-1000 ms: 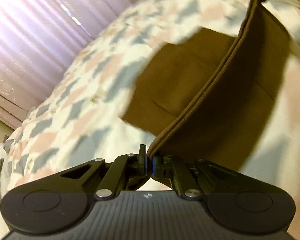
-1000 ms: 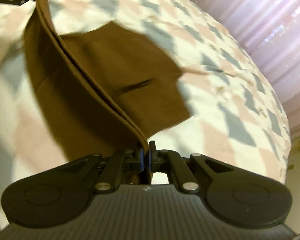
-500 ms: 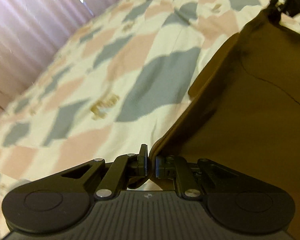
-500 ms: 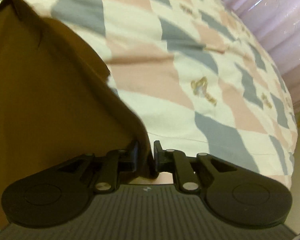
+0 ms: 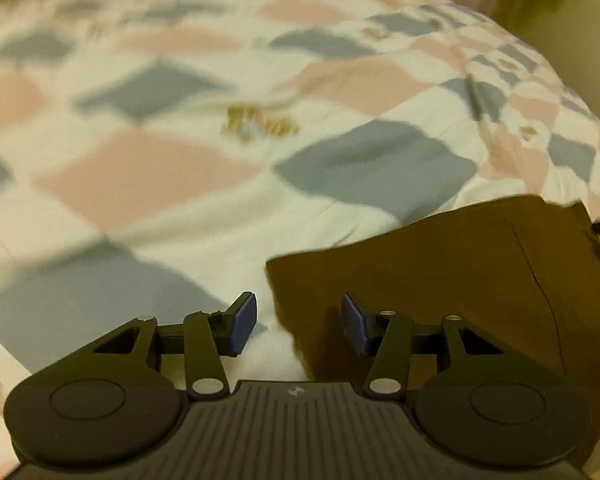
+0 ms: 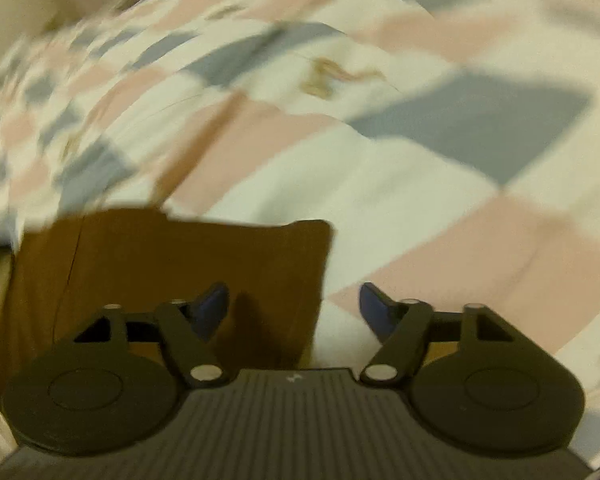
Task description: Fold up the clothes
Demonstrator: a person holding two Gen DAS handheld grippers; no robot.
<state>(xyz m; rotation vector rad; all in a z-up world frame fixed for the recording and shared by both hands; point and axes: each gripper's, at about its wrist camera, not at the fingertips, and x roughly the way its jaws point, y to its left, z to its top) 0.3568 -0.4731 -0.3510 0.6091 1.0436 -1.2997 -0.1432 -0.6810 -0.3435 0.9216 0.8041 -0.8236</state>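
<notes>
A brown garment [image 5: 460, 276] lies flat and folded on the bed. In the left wrist view it fills the lower right, its near left corner between my fingers. My left gripper [image 5: 299, 322] is open and empty just above that corner. In the right wrist view the garment [image 6: 172, 268] fills the lower left. My right gripper [image 6: 294, 308] is open and empty over its right edge. Both views are blurred by motion.
The bed is covered by a quilt [image 5: 160, 168] with pink, grey and cream diamonds, also seen in the right wrist view [image 6: 440, 152]. A cream wall [image 5: 572, 20] stands beyond the bed at the far right.
Both grippers have opened and let go of the brown garment's edge. The garment, held up before, now lies flat on the quilt. Both grippers have drawn back over it.
</notes>
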